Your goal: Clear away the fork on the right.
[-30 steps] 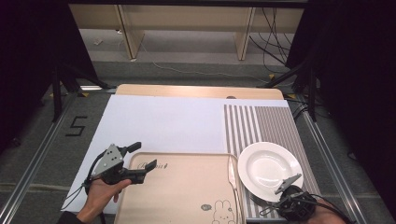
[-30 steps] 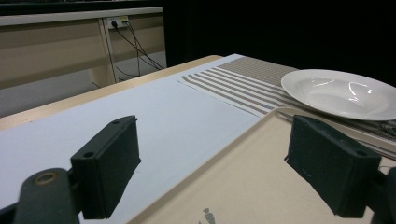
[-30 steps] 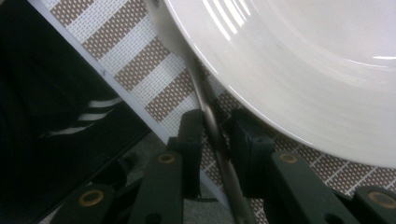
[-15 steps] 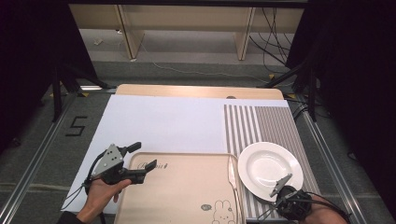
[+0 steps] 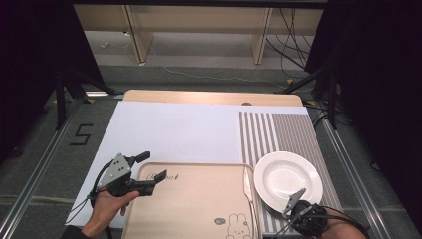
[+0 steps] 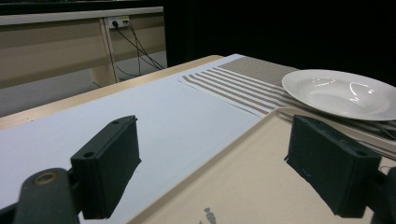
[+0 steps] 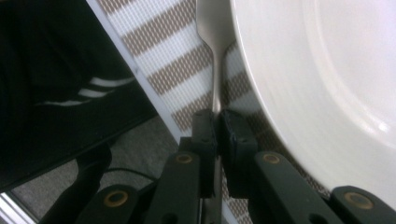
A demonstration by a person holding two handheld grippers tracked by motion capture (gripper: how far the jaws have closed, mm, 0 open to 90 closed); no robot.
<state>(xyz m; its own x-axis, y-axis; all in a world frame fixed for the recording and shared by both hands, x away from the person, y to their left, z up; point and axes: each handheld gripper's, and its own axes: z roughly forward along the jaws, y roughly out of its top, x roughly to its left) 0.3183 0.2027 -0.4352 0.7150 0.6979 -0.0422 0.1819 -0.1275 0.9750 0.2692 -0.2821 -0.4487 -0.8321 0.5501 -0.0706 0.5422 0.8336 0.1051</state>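
Cutlery [image 7: 215, 70] sits pinched in the right gripper [image 7: 217, 122] beside the plate [image 7: 327, 79]; left gripper [image 6: 210, 163] gapes wide, empty, over the tray [image 6: 243, 182].

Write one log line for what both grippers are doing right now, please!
left gripper: open, over tray corner | right gripper: shut on spoon beside plate | spoon lies on striped mat

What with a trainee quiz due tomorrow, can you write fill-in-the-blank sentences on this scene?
1. The right gripper is ____ on a slim silver metal utensil.
2. The round white ceramic plate rests on the ____ fabric placemat.
3. The left gripper has its jaws ____ over the beige rectangular tray.
Missing words: shut; striped; open.
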